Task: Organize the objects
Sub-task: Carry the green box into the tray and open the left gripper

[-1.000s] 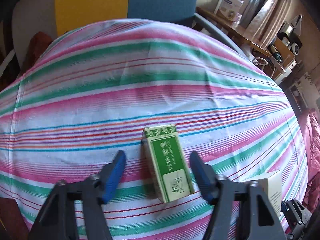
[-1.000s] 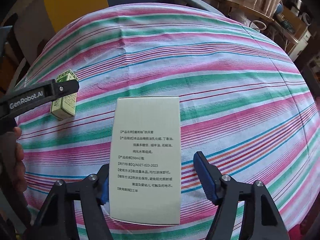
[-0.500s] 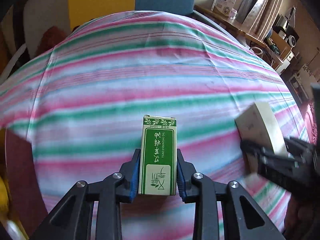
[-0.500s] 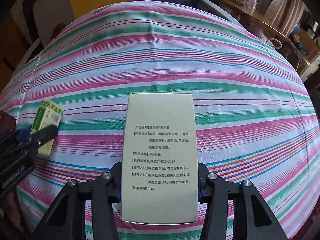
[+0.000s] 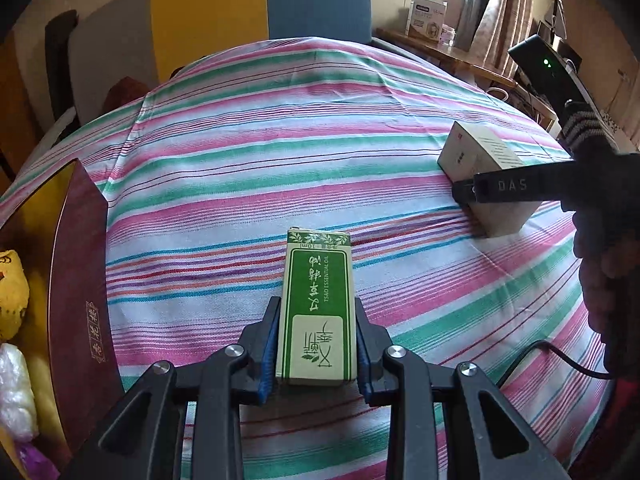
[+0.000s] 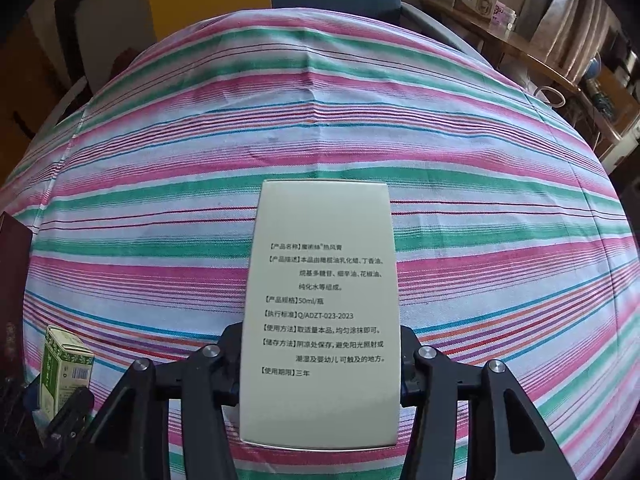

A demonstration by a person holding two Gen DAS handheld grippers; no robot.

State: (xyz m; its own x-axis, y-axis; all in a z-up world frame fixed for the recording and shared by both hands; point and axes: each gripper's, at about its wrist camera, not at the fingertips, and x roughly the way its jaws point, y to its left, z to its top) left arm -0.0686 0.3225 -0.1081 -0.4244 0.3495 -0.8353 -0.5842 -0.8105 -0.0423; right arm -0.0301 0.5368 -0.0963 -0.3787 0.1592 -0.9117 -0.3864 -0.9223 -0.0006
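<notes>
Both grabs land: the left gripper (image 5: 316, 344), spread a second ago, now pinches the green box (image 5: 318, 312); the right gripper (image 6: 320, 364) clamps the pale box (image 6: 322, 312). Both seem lifted off the striped cloth (image 5: 280, 168), ready for the dark red box (image 5: 76, 280) beside it.

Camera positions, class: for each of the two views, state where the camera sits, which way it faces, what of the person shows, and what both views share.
Left wrist: on the left gripper, facing forward and down; clamps the green box; a gloved hand at right.
Right wrist: on the right gripper, facing forward and down; clamps the white box; no hand visible.
Shared: striped cloth, both boxes, dark red box.
</notes>
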